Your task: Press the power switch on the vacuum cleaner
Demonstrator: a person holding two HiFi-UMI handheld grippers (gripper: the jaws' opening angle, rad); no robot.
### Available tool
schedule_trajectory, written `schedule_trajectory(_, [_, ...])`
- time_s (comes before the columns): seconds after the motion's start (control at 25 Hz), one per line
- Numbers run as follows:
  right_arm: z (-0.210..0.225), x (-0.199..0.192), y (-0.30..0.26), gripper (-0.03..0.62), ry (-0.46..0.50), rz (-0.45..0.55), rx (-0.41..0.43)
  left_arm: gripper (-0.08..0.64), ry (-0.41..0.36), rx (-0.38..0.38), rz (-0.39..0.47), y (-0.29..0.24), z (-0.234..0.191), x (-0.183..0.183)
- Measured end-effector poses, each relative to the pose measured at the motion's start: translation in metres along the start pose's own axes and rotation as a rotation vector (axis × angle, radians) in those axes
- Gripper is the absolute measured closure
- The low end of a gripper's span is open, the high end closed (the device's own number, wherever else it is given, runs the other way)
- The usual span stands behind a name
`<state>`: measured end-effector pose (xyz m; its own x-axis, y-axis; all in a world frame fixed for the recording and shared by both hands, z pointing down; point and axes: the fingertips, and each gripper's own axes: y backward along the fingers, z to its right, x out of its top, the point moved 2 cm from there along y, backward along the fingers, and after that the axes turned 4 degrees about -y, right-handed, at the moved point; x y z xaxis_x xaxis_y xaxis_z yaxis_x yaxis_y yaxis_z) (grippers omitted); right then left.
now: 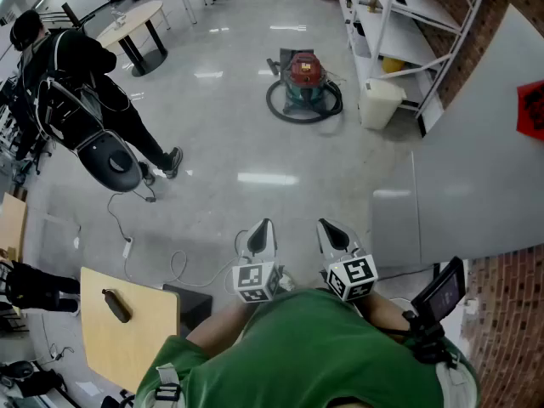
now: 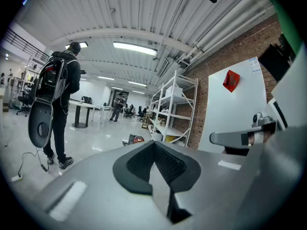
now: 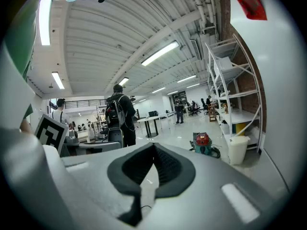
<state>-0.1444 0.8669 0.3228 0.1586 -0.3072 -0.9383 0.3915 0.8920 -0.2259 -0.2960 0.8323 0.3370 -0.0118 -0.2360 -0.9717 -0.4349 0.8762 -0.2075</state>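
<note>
1. At far left of the head view a person with a backpack [image 1: 85,100] stands on the shiny floor [image 1: 238,143], well apart from the task's thing.
2. The left gripper [image 1: 259,238] is held out low in front of the wearer. Its own view shows the dark pads pressed together at the tip with nothing between them.
3. The vacuum cleaner [image 1: 304,82] sits on the floor well ahead of both grippers, with a dark hose [image 1: 280,107] looped around its base. It looks like a rigid drum with a red top, probably heavy enough to stay put under a push. The switch is too small to make out. A closed jaw tip pushed down on the hard top housing seems the sensible contact, not the floppy hose.
4. The right gripper [image 1: 336,236] is likewise closed tight and empty.
5. A white bin [image 1: 380,102] stands just beside the vacuum cleaner, under the shelving [image 1: 399,24].
6. Only the head view shows the hose as a full ring. The right gripper view gives the drum's side profile, and the left gripper view catches only a small glimpse of it.
</note>
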Motion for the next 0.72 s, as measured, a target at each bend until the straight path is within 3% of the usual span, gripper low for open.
schedule_trajectory(0.72, [-0.022, -0.004, -0.039, 0.589, -0.026, 0.023, -0.023, 0.552, 0.010, -0.008, 0.019, -0.010, -0.049, -0.012])
